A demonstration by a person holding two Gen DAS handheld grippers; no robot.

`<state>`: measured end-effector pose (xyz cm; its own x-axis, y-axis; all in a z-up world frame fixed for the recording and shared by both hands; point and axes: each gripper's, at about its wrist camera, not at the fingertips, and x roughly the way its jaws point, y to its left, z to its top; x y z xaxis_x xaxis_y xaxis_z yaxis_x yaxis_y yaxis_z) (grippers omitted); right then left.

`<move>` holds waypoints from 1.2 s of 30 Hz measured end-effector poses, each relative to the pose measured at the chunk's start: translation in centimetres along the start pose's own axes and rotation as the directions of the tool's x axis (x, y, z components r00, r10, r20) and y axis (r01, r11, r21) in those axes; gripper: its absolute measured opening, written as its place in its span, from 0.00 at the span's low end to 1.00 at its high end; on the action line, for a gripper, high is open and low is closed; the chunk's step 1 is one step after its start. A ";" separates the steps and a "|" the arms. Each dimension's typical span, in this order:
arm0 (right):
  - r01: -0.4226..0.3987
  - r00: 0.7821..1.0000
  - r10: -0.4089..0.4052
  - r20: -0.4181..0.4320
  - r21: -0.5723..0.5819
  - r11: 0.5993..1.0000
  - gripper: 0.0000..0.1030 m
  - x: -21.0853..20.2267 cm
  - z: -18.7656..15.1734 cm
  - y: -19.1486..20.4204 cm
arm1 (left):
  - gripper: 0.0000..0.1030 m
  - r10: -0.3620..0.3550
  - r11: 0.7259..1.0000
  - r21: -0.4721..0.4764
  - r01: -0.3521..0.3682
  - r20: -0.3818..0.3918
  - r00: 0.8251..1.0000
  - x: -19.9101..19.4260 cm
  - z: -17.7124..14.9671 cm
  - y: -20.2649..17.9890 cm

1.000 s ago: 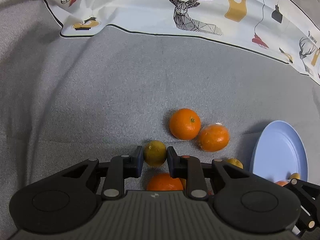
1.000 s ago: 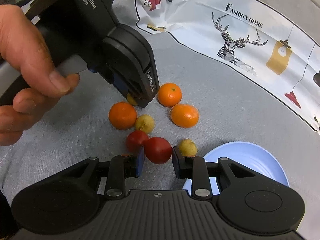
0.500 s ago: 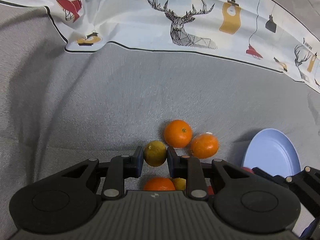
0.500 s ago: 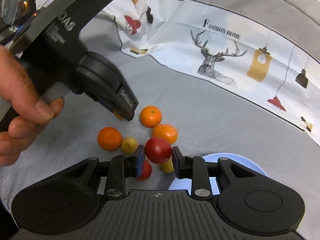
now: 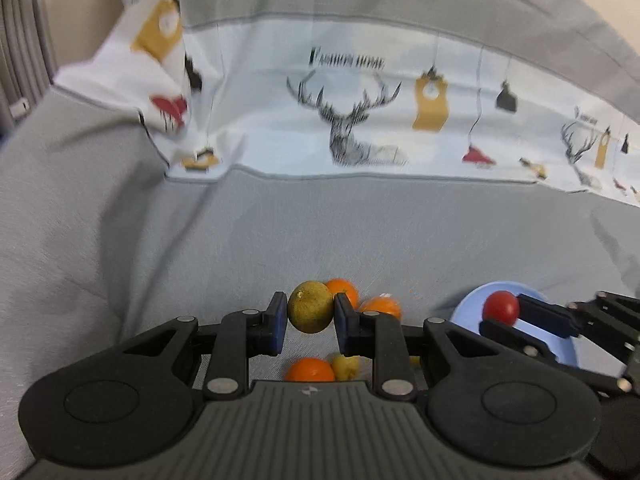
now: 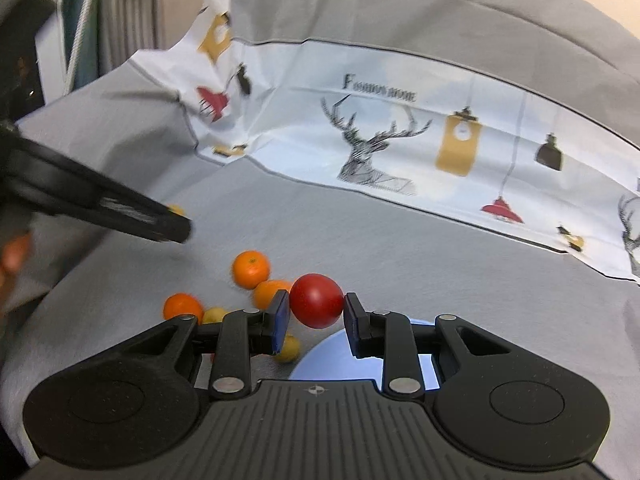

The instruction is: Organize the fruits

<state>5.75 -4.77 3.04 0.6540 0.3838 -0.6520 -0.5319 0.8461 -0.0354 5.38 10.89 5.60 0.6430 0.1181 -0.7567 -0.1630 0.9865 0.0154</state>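
Observation:
My left gripper (image 5: 310, 312) is shut on a yellow-green lime (image 5: 310, 307) and holds it lifted above the grey cloth. My right gripper (image 6: 316, 312) is shut on a red tomato (image 6: 317, 300), held above the near rim of a light blue plate (image 6: 336, 356). In the left wrist view the right gripper (image 5: 500, 314) with the tomato (image 5: 501, 307) hangs over the plate (image 5: 468, 312). Oranges (image 6: 250, 269) (image 6: 182, 306) and small yellow fruits (image 6: 289, 349) lie on the cloth left of the plate. The left gripper's body (image 6: 120, 216) shows at far left.
A white printed cloth with a deer and lamps (image 5: 360, 128) lies at the back over the grey cover. Loose oranges (image 5: 310, 370) and a yellow fruit (image 5: 346, 366) lie under my left gripper. A hand (image 6: 12, 256) is at the left edge.
Both grippers have risen with their fruit. The lime came up off the cloth, and the tomato moved right over the plate's edge. The views now tilt up toward the back.

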 end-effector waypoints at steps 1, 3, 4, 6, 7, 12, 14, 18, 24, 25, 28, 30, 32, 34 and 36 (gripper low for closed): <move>0.008 1.000 -0.008 0.007 0.007 1.000 0.30 -0.2 0.0 -0.3 | 0.27 -0.003 1.000 0.002 0.003 0.018 1.000 -0.7 0.0 -0.4; 0.025 0.999 -0.025 0.020 0.022 0.999 0.29 -0.6 0.1 -0.9 | 0.27 -0.015 1.000 -0.006 0.015 0.042 0.999 -1.6 -0.1 -1.1; 0.037 0.999 -0.037 0.027 0.032 0.999 0.29 -0.8 0.1 -1.3 | 0.27 -0.021 1.000 -0.012 0.022 0.050 0.999 -1.7 -0.2 -1.5; 0.060 0.998 -0.061 0.034 0.050 0.997 0.30 -1.0 0.0 -1.9 | 0.27 -0.034 0.999 -0.007 0.035 0.063 0.997 -1.5 -0.8 -2.3; 0.072 0.997 -0.074 0.036 0.062 0.996 0.30 -1.2 -0.1 -2.3 | 0.27 -0.044 0.999 0.008 0.043 0.061 0.997 -1.1 -1.2 -2.7; 0.118 0.992 -0.121 0.034 0.098 0.988 0.30 -1.5 -0.4 -3.9 | 0.27 -0.078 0.996 0.044 0.078 -0.010 0.997 1.7 -1.7 -4.4; 0.139 0.989 -0.142 0.030 0.104 0.985 0.30 -1.4 -0.5 -4.5 | 0.27 -0.077 0.993 0.086 0.077 -0.005 0.997 2.1 -1.9 -5.2; 0.169 0.985 -0.173 0.018 0.131 0.977 0.30 -1.5 -0.7 -5.6 | 0.27 -0.106 0.989 0.100 0.108 -0.024 0.994 3.0 -2.2 -6.1; 0.195 0.980 -0.197 0.002 0.139 0.971 0.30 -1.2 -1.0 -6.2 | 0.27 -0.120 0.985 0.119 0.123 -0.035 0.992 3.8 -2.1 -6.9; 0.198 0.980 -0.200 -0.001 0.143 0.970 0.30 -1.2 -1.0 -6.3 | 0.27 -0.124 0.985 0.117 0.127 -0.036 0.992 3.9 -2.0 -6.9; 0.200 0.979 -0.201 -0.007 0.152 0.968 0.30 -1.0 -1.1 -6.4 | 0.27 -0.129 0.983 0.124 0.132 -0.036 0.991 3.9 -2.1 -7.0; 0.199 0.980 -0.201 -0.008 0.153 0.968 0.30 -0.9 -1.1 -6.2 | 0.27 -0.131 0.983 0.123 0.135 -0.040 0.991 4.0 -2.0 -7.0; 0.199 0.980 -0.200 -0.007 0.152 0.968 0.30 -0.8 -1.1 -6.1 | 0.27 -0.131 0.983 0.124 0.135 -0.040 0.991 4.1 -2.0 -7.0; 0.201 0.979 -0.202 -0.007 0.152 0.968 0.30 -0.6 -1.1 -6.1 | 0.27 -0.133 0.983 0.120 0.137 -0.041 0.990 4.2 -2.0 -6.9; 0.202 0.979 -0.203 -0.012 0.157 0.967 0.30 -0.6 -1.2 -6.2 | 0.27 -0.133 0.983 0.119 0.137 -0.043 0.990 4.3 -2.1 -6.9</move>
<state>8.03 -10.72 2.70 0.7418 0.1998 -0.6402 -0.2978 0.9534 -0.0475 7.71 4.32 0.91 0.6266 -0.0194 -0.7791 0.0169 0.9998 -0.0113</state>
